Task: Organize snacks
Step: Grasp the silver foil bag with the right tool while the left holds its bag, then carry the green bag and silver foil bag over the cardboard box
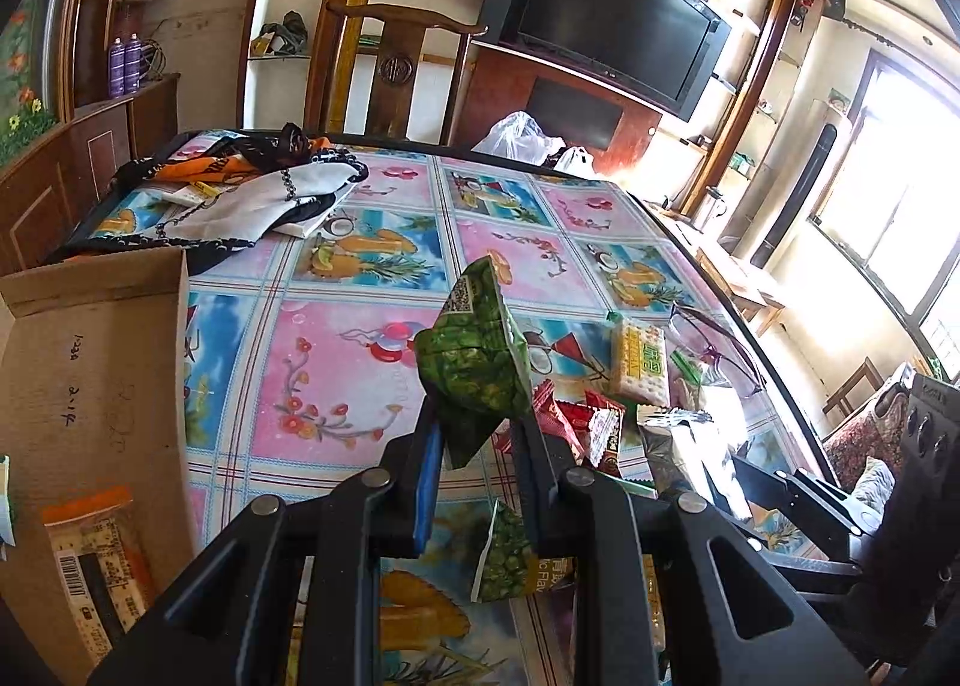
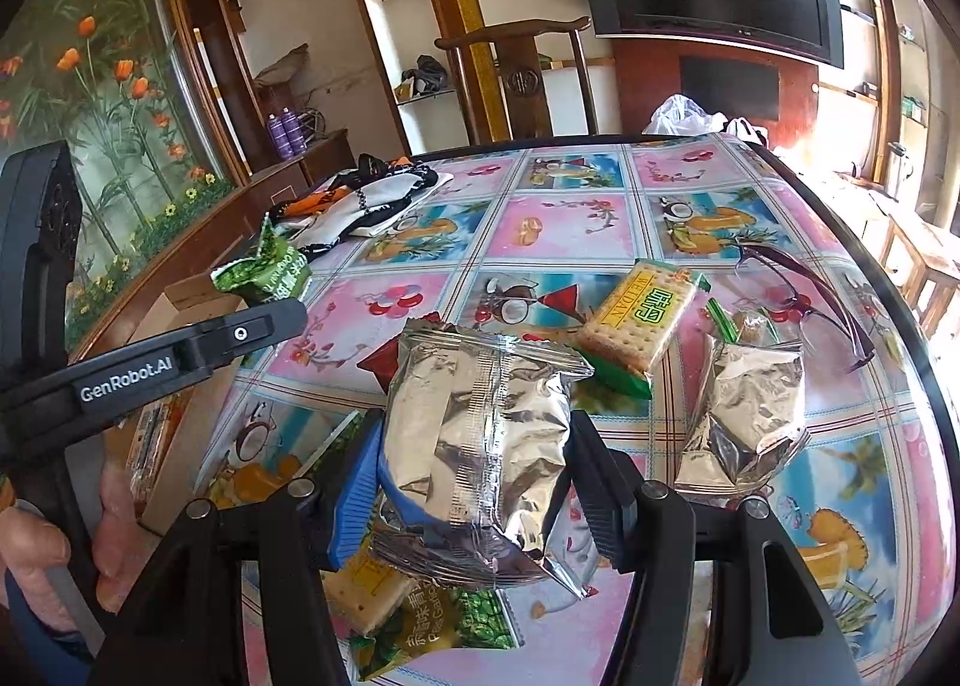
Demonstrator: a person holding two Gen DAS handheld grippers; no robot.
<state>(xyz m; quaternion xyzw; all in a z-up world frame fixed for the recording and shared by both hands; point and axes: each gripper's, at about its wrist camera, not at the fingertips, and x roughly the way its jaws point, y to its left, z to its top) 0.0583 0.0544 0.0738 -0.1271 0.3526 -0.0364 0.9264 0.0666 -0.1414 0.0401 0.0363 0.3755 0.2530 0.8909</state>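
The left gripper [image 1: 480, 434] pinches a green snack packet [image 1: 477, 362] by its lower corner, above the table [image 1: 336, 374]. The right gripper [image 2: 474, 482] clamps a silver foil packet [image 2: 480, 434] across its middle. Both look light, crinkly and slippery; their crimped seams likely grip best.
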